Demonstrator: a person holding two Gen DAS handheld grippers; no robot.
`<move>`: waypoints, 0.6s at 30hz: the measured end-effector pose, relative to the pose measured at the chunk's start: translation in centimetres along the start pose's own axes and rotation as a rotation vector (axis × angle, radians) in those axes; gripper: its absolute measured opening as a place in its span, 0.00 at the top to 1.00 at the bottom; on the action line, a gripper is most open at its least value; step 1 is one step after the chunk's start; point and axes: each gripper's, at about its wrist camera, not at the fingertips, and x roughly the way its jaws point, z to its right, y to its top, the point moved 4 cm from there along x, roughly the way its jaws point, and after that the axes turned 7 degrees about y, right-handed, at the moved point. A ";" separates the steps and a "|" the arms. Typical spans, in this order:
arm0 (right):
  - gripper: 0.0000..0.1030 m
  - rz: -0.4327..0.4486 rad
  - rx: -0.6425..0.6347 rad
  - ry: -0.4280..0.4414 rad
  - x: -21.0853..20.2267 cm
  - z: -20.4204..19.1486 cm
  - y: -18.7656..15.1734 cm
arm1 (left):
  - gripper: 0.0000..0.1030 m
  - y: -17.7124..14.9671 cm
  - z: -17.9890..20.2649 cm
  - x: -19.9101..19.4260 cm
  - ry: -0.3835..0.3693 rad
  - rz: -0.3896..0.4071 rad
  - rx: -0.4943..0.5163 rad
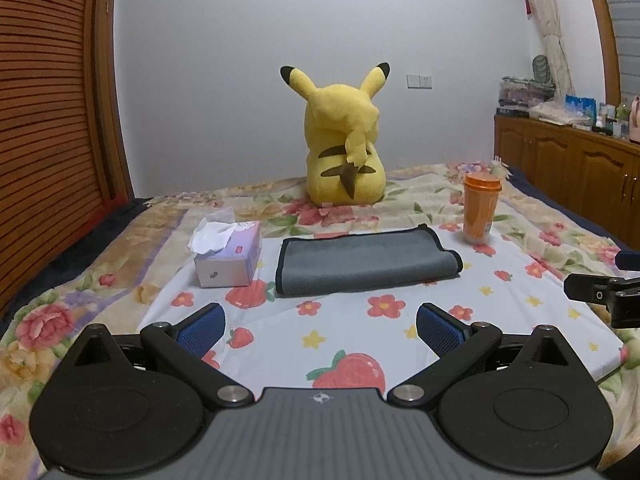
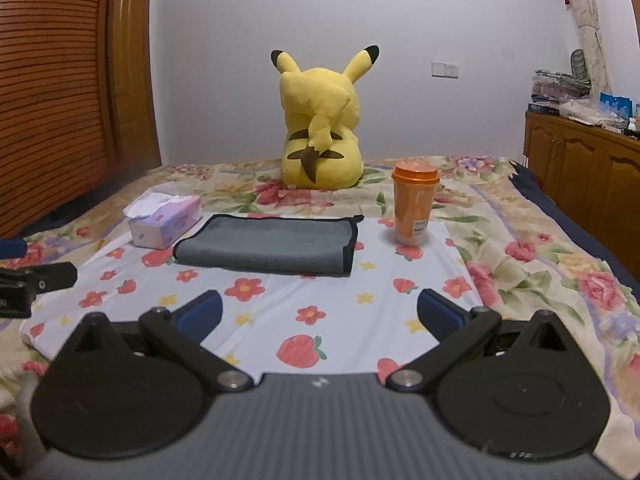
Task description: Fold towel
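Note:
A grey towel (image 1: 366, 260) with black edging lies folded flat on a white strawberry-print cloth (image 1: 360, 332) on the bed. It also shows in the right wrist view (image 2: 268, 249). My left gripper (image 1: 320, 326) is open and empty, hovering in front of the towel with a gap between. My right gripper (image 2: 319, 314) is open and empty, also short of the towel. The right gripper shows at the right edge of the left wrist view (image 1: 600, 294), and the left gripper shows at the left edge of the right wrist view (image 2: 36, 280).
A tissue box (image 1: 226, 258) stands just left of the towel. An orange lidded cup (image 1: 480, 208) stands to its right, behind. A yellow plush toy (image 1: 344, 140) sits further back. Wooden cabinets (image 1: 580, 172) line the right; a slatted wooden door (image 1: 48, 120) is at left.

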 end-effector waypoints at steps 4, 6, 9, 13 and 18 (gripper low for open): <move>0.00 0.015 0.001 -0.009 -0.2 0.1 0.1 | 0.00 0.2 -0.1 -0.2 0.008 0.022 0.001; 0.00 0.024 0.003 -0.012 -0.3 0.2 0.1 | 0.00 0.3 -0.1 -0.3 0.010 0.029 0.001; 0.00 0.039 0.006 -0.018 -0.5 0.3 0.2 | 0.00 0.4 0.0 -0.3 0.015 0.036 0.004; 0.00 0.061 0.009 -0.023 -0.8 0.5 0.4 | 0.00 0.4 -0.1 -0.4 0.021 0.047 0.010; 0.00 0.080 0.011 -0.031 -1.0 0.6 0.5 | 0.00 0.5 -0.2 -0.6 0.025 0.058 0.005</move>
